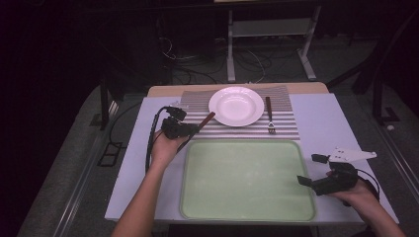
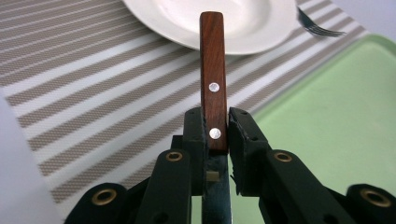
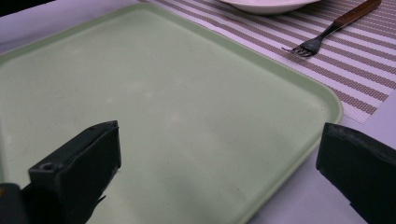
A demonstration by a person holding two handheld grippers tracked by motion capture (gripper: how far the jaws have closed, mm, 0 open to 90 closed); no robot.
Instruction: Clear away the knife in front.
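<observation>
Tray (image 1: 247,180) and plate (image 1: 236,105) both lie bare.

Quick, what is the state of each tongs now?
Left tongs: closed on the wooden-handled knife, gripping its handle.
Right tongs: open, holding nothing, above the green tray.

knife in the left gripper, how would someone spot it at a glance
Start at the white plate on the striped placemat. Left of it the left gripper is shut on a wooden-handled knife, handle end towards the plate. The fork, also brown-handled, lies flat right of the plate with nothing gripping it.
</observation>
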